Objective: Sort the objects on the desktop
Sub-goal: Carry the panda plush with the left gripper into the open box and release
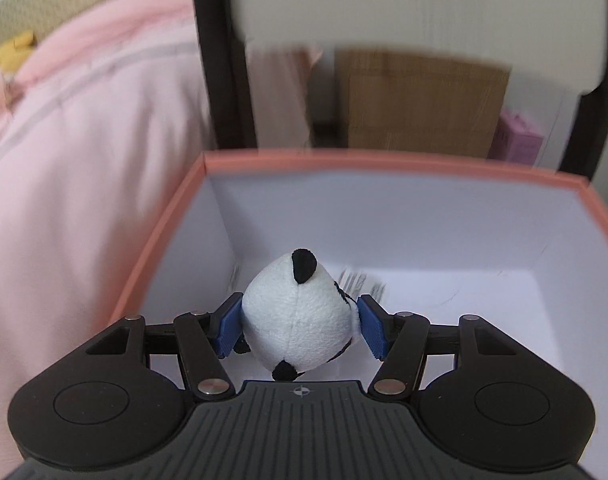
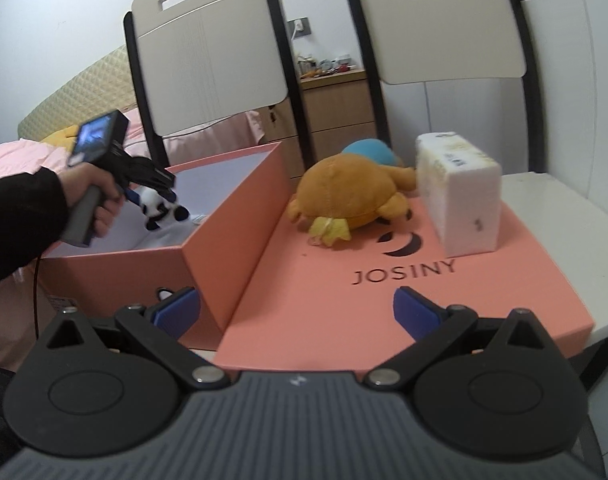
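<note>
Left wrist view has the panda plush (image 1: 300,316) clamped between my left gripper's (image 1: 300,326) blue pads (image 1: 229,326), held over the open pink box (image 1: 176,216), above its white interior. To the right, my right gripper (image 2: 296,308) hangs wide open and holds nothing, near the pink lid (image 2: 344,292). Farther on that lid lie an orange plush (image 2: 344,196) and, right of it, a tissue pack (image 2: 460,196).

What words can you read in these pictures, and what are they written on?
"JOSINY": black letters on the flat pink lid, under a black swirl logo.
Tissue pack: small marks on top and side, too blurred to read.
Pink box: printed marks on its floor behind the panda toy, too blurred to read.
Nothing else is readable.
</note>
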`<move>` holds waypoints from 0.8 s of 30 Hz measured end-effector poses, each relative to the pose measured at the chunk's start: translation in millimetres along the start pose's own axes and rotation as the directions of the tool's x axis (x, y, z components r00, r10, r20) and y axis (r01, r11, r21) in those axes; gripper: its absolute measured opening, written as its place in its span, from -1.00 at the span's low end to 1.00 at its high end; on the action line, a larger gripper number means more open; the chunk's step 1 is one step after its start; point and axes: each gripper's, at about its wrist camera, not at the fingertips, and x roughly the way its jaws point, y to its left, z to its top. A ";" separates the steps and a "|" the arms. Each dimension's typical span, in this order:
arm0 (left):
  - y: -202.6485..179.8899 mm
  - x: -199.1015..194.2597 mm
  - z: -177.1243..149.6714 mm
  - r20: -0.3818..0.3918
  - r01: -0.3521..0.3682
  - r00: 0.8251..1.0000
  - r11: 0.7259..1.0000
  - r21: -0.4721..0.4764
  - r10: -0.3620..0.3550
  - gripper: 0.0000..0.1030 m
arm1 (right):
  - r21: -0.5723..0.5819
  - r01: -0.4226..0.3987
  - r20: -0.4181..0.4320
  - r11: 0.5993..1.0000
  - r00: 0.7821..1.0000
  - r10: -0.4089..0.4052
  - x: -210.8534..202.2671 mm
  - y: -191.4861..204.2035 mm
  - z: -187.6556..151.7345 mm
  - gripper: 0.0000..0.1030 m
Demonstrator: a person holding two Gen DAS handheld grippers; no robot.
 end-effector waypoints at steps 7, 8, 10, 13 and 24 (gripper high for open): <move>1.5 -11.6 -4.1 -0.004 0.025 1.000 1.000 -0.008 -0.025 0.48 | -0.004 -0.025 -0.003 1.000 1.000 0.024 4.1 8.0 2.7 1.00; 1.6 -15.6 -4.8 -0.013 0.033 0.999 0.999 -0.008 -0.034 0.52 | -0.003 -0.024 0.001 1.000 1.000 0.024 3.5 8.5 3.2 1.00; 3.5 -27.8 -6.7 -0.009 0.054 0.998 0.998 -0.022 -0.055 0.67 | 0.002 -0.024 0.010 1.000 1.000 0.024 3.1 8.6 4.1 1.00; 6.9 -52.6 -9.6 0.043 0.064 0.997 0.998 -0.029 -0.063 0.80 | 0.001 -0.029 0.027 1.000 0.999 0.029 0.0 11.4 3.7 1.00; -3.3 -169.4 -51.4 0.230 0.136 0.965 0.990 -0.034 -0.125 0.84 | -0.042 -0.020 0.107 0.999 0.994 0.024 -11.3 23.5 5.8 1.00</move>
